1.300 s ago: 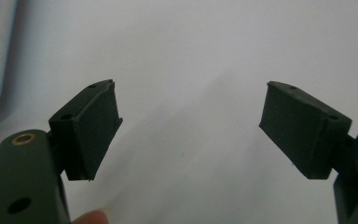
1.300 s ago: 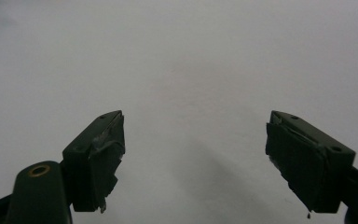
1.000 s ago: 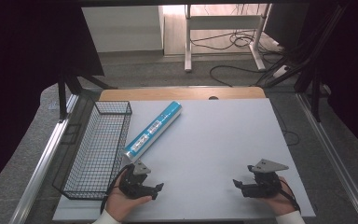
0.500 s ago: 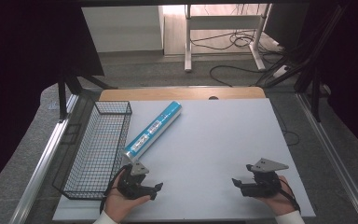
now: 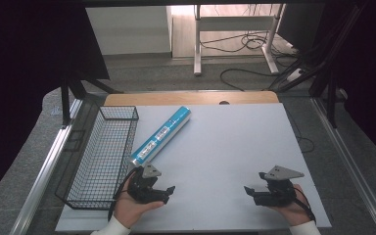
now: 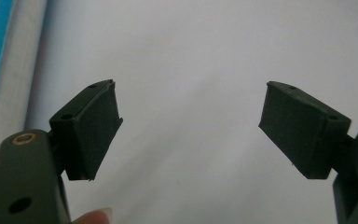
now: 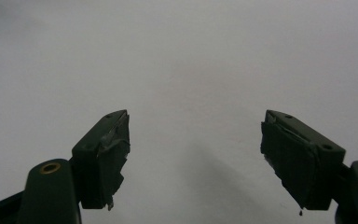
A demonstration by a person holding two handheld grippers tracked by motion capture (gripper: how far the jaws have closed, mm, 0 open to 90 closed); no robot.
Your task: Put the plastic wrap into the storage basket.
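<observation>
Left gripper (image 5: 164,188) sits low at the near edge of the white table (image 5: 225,147), held in the person's left hand (image 5: 129,208), jaws spread wide with nothing between them. Right gripper (image 5: 251,191) likewise low in the right hand (image 5: 293,208), jaws spread and empty, pointing left across the table. Blue-and-white tube (image 5: 160,135) lies just ahead-left of the left jaws, slanting away; its label print is too small to read. Wire basket (image 5: 103,156) lies beside the tube, farther left.
</observation>
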